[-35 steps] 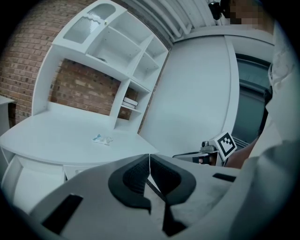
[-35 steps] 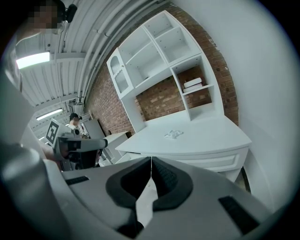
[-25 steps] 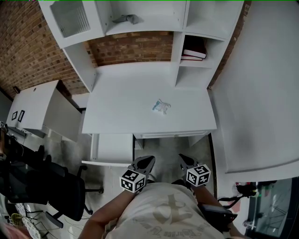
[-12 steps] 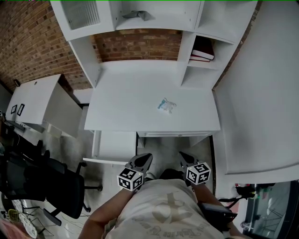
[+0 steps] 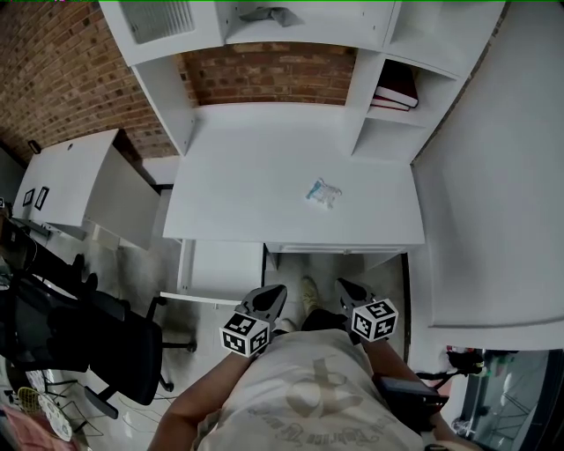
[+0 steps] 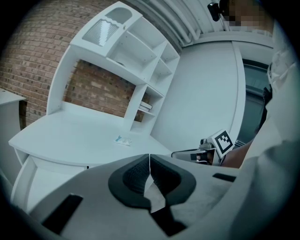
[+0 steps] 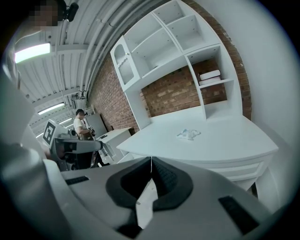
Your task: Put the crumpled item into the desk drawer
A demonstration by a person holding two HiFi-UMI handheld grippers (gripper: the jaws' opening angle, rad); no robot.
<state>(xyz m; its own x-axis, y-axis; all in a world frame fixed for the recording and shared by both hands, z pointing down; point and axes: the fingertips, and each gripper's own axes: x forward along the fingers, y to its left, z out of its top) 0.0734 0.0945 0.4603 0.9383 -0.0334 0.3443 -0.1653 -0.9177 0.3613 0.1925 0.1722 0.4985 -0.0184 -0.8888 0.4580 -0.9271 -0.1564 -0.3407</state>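
The crumpled item (image 5: 323, 192), a small pale blue-white wad, lies on the white desk (image 5: 247, 176), right of its middle. It also shows in the left gripper view (image 6: 123, 139) and the right gripper view (image 7: 188, 134). The desk drawer (image 5: 222, 271) stands pulled out under the desk's left front. My left gripper (image 5: 273, 295) hangs just below the drawer's near corner, shut and holding nothing (image 6: 149, 157). Beside it, in front of the desk's knee space, my right gripper (image 5: 345, 287) is shut and holds nothing (image 7: 151, 159). Both are well short of the crumpled item.
A hutch with shelves rises at the desk's back, holding books (image 5: 397, 88) and a grey cloth (image 5: 269, 15). A black office chair (image 5: 115, 343) stands at the left near a white side table (image 5: 79, 189). A white wall panel (image 5: 493, 220) bounds the right. A person (image 7: 80, 124) stands far off.
The desk has drawn nearer and slid right in the head view. Both grippers have moved with the person toward the desk, still shut and side by side.
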